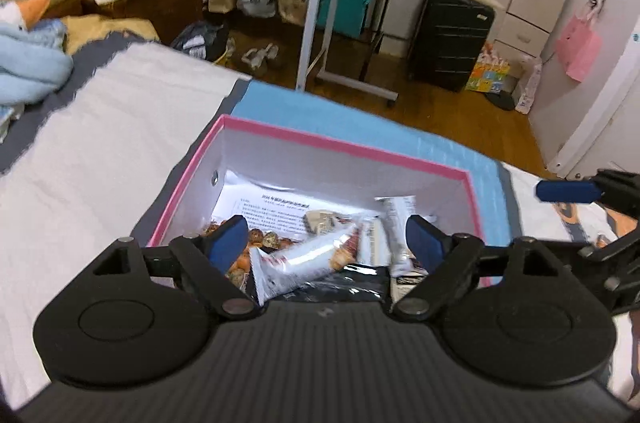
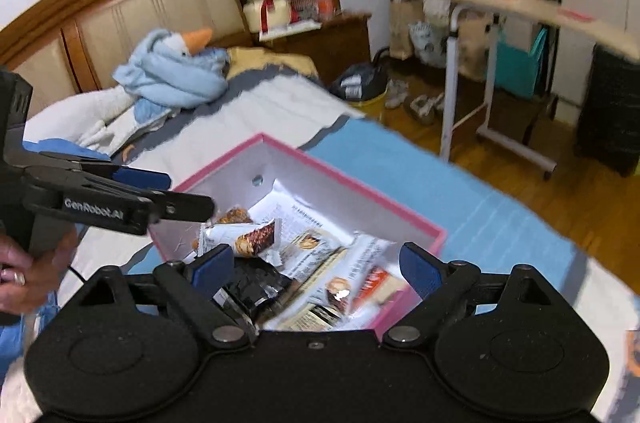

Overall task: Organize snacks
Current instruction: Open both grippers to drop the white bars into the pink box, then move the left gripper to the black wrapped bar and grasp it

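Bed (image 1: 100, 151) with white quilted cover and a smooth blue mat (image 2: 460, 191). Left gripper (image 1: 326, 241) and right gripper (image 2: 316, 265), matte black with blue ribbed pads, both spread apart, empty, above a rectangular pink-rimmed cardboard box (image 1: 344, 147). Inside: crinkled foil snack packets (image 1: 308, 259), printed paper. Beyond, wood floor.

pink-rimmed box (image 1: 344, 147) open on bed | snack packets (image 1: 308, 263) jumbled inside

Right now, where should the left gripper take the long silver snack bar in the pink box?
Grip the silver snack bar across its narrow middle, coming from above: it lies slanted on top of the pile in the pink box, and the left gripper hangs open over it.
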Demonstrator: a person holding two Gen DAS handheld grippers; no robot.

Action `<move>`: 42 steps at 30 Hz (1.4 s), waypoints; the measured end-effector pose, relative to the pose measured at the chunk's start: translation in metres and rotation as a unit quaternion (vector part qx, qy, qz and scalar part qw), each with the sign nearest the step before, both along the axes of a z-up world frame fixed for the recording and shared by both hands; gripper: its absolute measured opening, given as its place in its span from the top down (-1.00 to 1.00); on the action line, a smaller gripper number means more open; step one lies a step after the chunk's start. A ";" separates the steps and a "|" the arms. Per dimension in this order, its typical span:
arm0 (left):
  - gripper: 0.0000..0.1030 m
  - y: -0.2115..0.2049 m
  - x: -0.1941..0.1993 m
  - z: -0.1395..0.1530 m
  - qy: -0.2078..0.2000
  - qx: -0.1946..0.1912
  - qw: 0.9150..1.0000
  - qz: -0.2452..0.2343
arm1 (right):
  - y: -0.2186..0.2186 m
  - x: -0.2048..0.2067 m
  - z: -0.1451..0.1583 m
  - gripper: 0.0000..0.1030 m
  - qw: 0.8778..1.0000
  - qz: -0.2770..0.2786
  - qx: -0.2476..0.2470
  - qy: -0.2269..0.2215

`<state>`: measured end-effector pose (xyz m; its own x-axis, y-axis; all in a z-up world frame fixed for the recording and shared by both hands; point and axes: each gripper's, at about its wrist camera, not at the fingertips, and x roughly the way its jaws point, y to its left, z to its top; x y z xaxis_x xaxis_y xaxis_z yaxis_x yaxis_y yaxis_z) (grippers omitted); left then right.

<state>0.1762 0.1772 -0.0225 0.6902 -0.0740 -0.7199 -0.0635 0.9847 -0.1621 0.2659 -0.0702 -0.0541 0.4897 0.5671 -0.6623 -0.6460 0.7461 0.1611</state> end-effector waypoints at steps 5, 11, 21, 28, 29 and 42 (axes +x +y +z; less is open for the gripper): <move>-0.68 -0.035 -0.025 0.033 0.001 0.015 0.999 -0.049 | -0.041 -0.025 0.028 -0.80 0.999 0.006 -0.025 -0.038; -0.67 -0.099 -0.042 0.055 0.005 0.009 0.992 -0.127 | -0.085 -0.046 0.037 -0.80 0.998 0.018 -0.036 -0.050; -0.33 -0.194 -0.026 0.012 0.085 -0.005 0.982 -0.170 | -0.127 -0.065 -0.012 -0.78 0.992 0.062 -0.071 -0.079; -0.16 -0.221 0.002 -0.039 0.146 -0.012 0.978 -0.151 | -0.134 -0.062 -0.056 -0.78 0.989 0.102 -0.081 -0.070; -0.16 -0.224 0.006 -0.047 0.152 -0.010 0.978 -0.143 | -0.132 -0.060 -0.064 -0.77 0.989 0.110 -0.083 -0.061; -0.10 -0.223 0.055 -0.108 0.187 -0.029 0.979 -0.078 | -0.094 -0.036 -0.146 -0.72 0.991 0.101 -0.084 -0.003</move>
